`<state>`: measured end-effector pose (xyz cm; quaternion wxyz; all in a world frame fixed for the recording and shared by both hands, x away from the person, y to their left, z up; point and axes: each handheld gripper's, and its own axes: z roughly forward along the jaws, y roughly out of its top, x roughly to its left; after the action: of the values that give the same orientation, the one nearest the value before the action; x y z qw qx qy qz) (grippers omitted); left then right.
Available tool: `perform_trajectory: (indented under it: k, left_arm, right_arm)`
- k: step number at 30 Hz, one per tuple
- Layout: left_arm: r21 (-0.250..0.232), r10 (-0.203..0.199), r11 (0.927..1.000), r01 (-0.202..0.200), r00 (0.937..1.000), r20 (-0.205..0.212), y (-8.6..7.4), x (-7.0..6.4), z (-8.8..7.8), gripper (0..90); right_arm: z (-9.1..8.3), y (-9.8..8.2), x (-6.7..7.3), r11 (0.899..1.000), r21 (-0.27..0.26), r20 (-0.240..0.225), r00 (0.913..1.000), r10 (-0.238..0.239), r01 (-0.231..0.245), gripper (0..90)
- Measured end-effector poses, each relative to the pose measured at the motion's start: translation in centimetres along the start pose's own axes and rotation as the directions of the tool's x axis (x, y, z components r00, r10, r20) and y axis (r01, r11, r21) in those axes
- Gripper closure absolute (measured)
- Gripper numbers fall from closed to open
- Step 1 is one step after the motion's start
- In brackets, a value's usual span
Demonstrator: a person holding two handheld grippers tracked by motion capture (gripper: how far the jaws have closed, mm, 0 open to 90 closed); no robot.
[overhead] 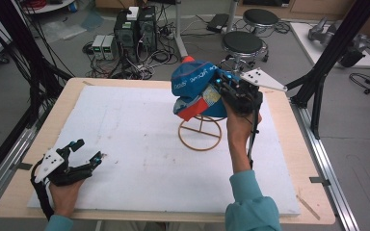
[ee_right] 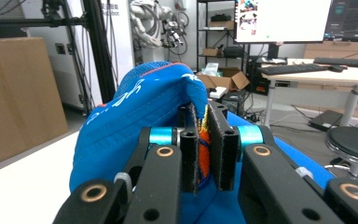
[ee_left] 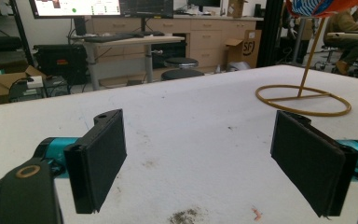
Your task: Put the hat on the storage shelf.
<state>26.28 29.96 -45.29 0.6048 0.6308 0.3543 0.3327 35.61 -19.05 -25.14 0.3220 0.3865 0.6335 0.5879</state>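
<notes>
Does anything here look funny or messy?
The blue cap sits crumpled and lopsided on the wire stand, with its orange lining showing, while the right gripper pinches its fabric. The white table cover also has dark smudges near the open left gripper.

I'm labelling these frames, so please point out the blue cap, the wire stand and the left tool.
blue cap [overhead: 192, 79]: high view, its crown.
wire stand [overhead: 200, 141]: high view, front of its base ring.
left tool [overhead: 89, 151]: high view, midway between its open tips.
</notes>
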Motion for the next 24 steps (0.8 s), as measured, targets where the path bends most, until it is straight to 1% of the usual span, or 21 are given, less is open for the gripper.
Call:
perform_trajectory:
  k: [3, 10, 14, 21, 24]
  left_arm:
    - [0.0, 0.0, 1.0, 0.0, 1.0, 0.0, 0.0, 0.0, 0.0, 18.3]
    - [0.0, 0.001, 1.0, -0.001, 1.0, 0.0, 0.0, 0.0, 0.0, 18.3]
    - [-0.001, 0.001, 1.0, -0.001, 1.0, 0.002, 0.0, 0.0, -0.1, 18.3]
    - [-0.002, 0.001, 1.0, -0.001, 1.0, 0.001, 0.0, 0.0, 0.0, 18.3]
    - [0.0, 0.003, 1.0, -0.003, 1.0, 0.001, 0.0, 0.0, -0.1, 18.3]
  right_arm:
    - [0.1, -0.2, -0.7, 1.0, 0.014, 0.013, 0.9998, 0.015, -0.015, 83.8]
    - [0.4, -0.6, -1.4, 0.999, 0.037, 0.022, 0.9998, 0.003, -0.004, 83.5]
    - [0.3, -0.8, -1.9, 0.999, 0.046, 0.018, 0.9998, 0.005, -0.006, 83.5]
    - [-0.1, -1.1, -2.3, 0.998, 0.064, -0.004, 0.9999, -0.01, 0.01, 83.0]
    - [-0.3, -1.2, -2.6, 0.998, 0.068, -0.014, 0.9999, -0.009, 0.01, 82.8]
